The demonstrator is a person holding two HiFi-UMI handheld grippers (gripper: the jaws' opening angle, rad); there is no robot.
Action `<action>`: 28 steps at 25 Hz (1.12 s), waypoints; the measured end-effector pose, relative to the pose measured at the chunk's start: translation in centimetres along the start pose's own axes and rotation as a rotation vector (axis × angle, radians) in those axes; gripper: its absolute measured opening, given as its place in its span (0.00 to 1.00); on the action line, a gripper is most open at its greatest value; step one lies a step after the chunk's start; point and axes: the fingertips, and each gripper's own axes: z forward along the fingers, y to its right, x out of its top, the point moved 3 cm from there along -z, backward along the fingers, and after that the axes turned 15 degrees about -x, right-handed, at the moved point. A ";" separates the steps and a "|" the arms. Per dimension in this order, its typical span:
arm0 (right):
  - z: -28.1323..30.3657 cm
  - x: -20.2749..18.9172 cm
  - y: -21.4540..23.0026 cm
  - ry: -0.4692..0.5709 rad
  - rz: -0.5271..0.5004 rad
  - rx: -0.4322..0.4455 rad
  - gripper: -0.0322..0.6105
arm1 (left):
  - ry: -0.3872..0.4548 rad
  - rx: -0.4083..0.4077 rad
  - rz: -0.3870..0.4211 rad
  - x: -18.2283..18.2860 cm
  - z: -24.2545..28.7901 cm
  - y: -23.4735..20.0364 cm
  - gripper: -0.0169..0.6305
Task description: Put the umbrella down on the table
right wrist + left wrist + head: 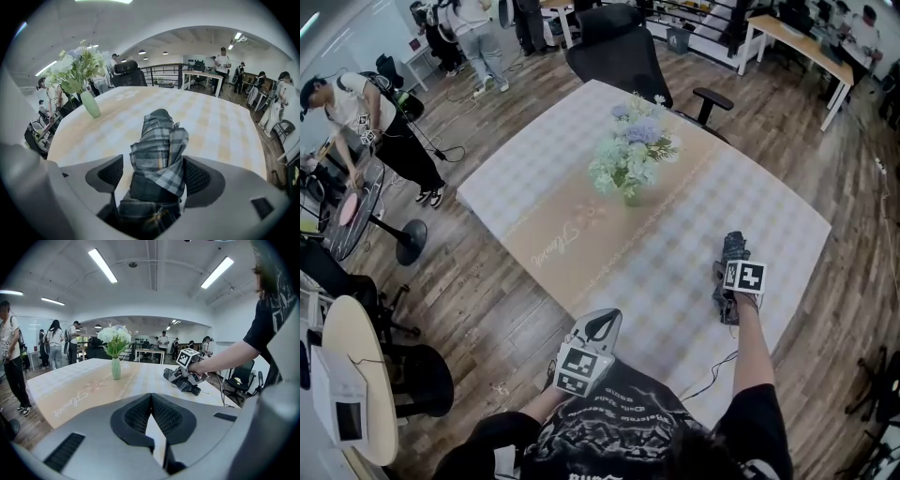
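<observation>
A folded grey plaid umbrella (pixel 159 140) lies on the checked tablecloth of the table (pixel 534 187), near its right front edge. My right gripper (pixel 157 176) stands open around it: the left pad (pixel 110 173) is clear of the fabric and the right pad (pixel 199 176) sits just at it. In the head view the umbrella (pixel 732 255) shows dark under my right gripper (pixel 728 286). My left gripper (pixel 602 324) hovers at the table's front edge. It is shut with nothing in it, and its pads (pixel 140 413) meet at the tip. From there the umbrella (pixel 186 384) shows at the right.
A green vase of pale flowers (pixel 630 157) stands mid-table. A black office chair (pixel 623 47) sits behind the table's far edge. People stand at the left and back. A round side table (pixel 356 375) is at the lower left. A cable (pixel 712 375) hangs off the front edge.
</observation>
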 end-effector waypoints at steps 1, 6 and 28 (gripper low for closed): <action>-0.5 0.4 0.0 0.031 0.000 0.006 0.68 | 0.003 0.000 -0.001 0.0 0.0 0.0 0.06; -4.2 1.2 0.5 0.194 -0.003 0.006 0.69 | 0.038 -0.015 -0.018 0.3 -0.2 -0.2 0.06; -23.2 -8.1 -2.0 0.646 0.185 -0.014 0.60 | 0.062 -0.278 0.027 0.5 2.2 5.1 0.06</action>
